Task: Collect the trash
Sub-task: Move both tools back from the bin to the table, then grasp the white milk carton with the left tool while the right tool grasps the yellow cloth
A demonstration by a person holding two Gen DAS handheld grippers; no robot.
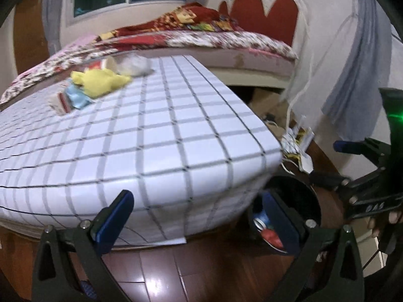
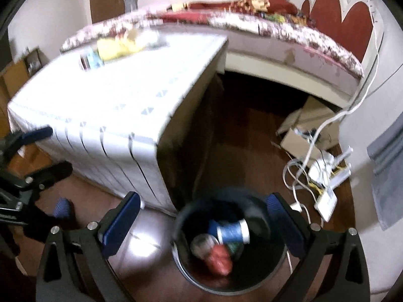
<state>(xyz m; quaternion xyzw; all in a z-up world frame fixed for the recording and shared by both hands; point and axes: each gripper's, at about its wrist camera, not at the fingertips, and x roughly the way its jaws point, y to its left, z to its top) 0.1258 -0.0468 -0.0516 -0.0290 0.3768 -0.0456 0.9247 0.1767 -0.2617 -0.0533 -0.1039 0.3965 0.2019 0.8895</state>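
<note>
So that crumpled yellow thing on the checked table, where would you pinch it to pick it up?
Probably from above, on the raised fold in the middle of the yellow wrapper. It lies loosely crumpled, so the bunched ridge gives the fingers something to close on, whereas the edges lie flat on the table. A blue scrap touches its left edge, so come down slightly right of centre.

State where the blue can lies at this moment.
In the right wrist view, the blue can lies inside the black bin on the floor, beside a red item, below the open right gripper.
</note>
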